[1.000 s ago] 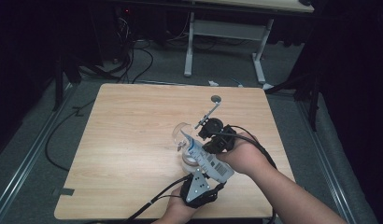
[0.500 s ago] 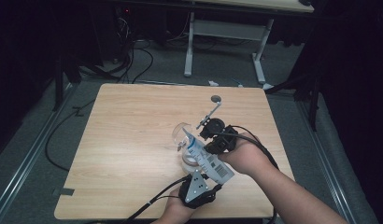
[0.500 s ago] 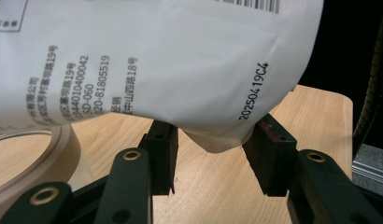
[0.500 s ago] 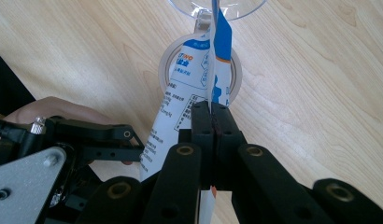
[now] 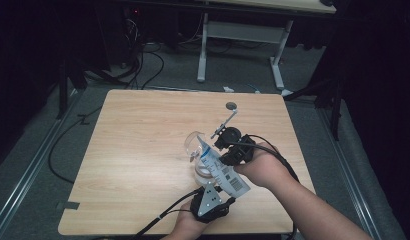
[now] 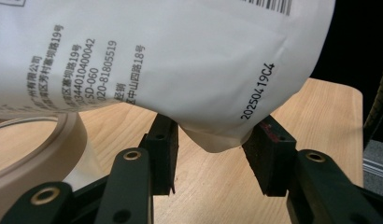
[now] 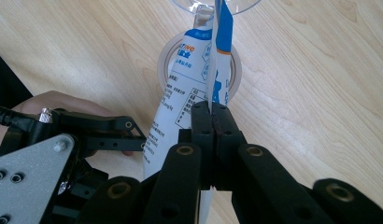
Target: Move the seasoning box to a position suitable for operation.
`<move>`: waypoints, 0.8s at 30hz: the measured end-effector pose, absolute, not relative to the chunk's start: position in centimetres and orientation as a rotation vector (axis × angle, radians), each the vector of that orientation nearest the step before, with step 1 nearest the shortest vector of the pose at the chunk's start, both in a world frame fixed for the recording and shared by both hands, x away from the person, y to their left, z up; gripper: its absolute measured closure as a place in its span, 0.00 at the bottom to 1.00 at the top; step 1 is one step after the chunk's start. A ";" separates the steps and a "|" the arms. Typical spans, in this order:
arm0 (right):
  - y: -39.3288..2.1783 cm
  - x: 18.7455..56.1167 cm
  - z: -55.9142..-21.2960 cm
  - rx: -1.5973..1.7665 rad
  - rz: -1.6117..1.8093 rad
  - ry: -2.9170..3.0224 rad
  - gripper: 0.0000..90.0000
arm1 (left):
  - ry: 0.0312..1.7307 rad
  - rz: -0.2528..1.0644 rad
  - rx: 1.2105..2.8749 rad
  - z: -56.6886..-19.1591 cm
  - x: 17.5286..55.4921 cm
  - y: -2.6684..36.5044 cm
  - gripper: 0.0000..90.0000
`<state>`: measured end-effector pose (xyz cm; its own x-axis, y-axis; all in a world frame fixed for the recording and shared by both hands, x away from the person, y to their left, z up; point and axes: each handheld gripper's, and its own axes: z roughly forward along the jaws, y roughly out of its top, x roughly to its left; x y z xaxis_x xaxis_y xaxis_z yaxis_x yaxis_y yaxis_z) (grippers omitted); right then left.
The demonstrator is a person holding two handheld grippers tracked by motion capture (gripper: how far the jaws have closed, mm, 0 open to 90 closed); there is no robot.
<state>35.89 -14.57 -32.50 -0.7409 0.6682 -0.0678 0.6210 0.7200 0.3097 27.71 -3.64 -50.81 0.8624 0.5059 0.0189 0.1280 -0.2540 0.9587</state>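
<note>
A white pouch (image 5: 224,172) with a blue top and black print hangs slanted over the table, held at both ends. My right gripper (image 5: 221,158) is shut on its side seam; in the right gripper view the jaws (image 7: 211,109) pinch the pouch (image 7: 180,79) flat. My left gripper (image 5: 220,186) holds the lower corner, and in the left gripper view the pouch (image 6: 157,60) sits between both pads (image 6: 164,154), which touch it. The blue top points into a clear glass vessel (image 5: 194,144), whose rim is at the frame's top edge in the right gripper view (image 7: 245,4).
A roll of beige tape (image 5: 205,172) lies on the wooden table (image 5: 138,150) under the pouch. A small metal spoon-like thing (image 5: 231,106) lies farther back. Cables trail off the table's front edge. Table legs and wires stand on the floor behind.
</note>
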 end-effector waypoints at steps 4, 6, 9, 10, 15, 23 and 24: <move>-14.6 35.9 -32.6 1.042 0.396 2.748 1.00 | 0.486 0.383 1.817 -51.1 27.8 -3.6 0.63; -14.6 35.9 -32.7 1.047 0.391 2.747 1.00 | 0.487 0.384 1.824 -51.2 27.8 -3.5 0.63; -14.7 35.9 -32.8 1.050 0.392 2.750 1.00 | 0.488 0.386 1.828 -51.3 27.9 -3.5 0.63; -14.7 35.9 -32.8 1.057 0.390 2.749 1.00 | 0.491 0.384 1.830 -51.4 27.9 -3.5 0.63; -14.8 35.8 -32.9 1.050 0.389 2.750 1.00 | 0.497 0.385 1.835 -51.6 28.0 -3.4 0.63; -14.9 35.8 -33.0 1.053 0.384 2.753 1.00 | 0.515 0.376 1.845 -51.9 28.2 -3.4 0.63; -14.9 35.8 -33.0 1.049 0.384 2.754 1.00 | 0.519 0.377 1.846 -51.9 28.3 -3.3 0.63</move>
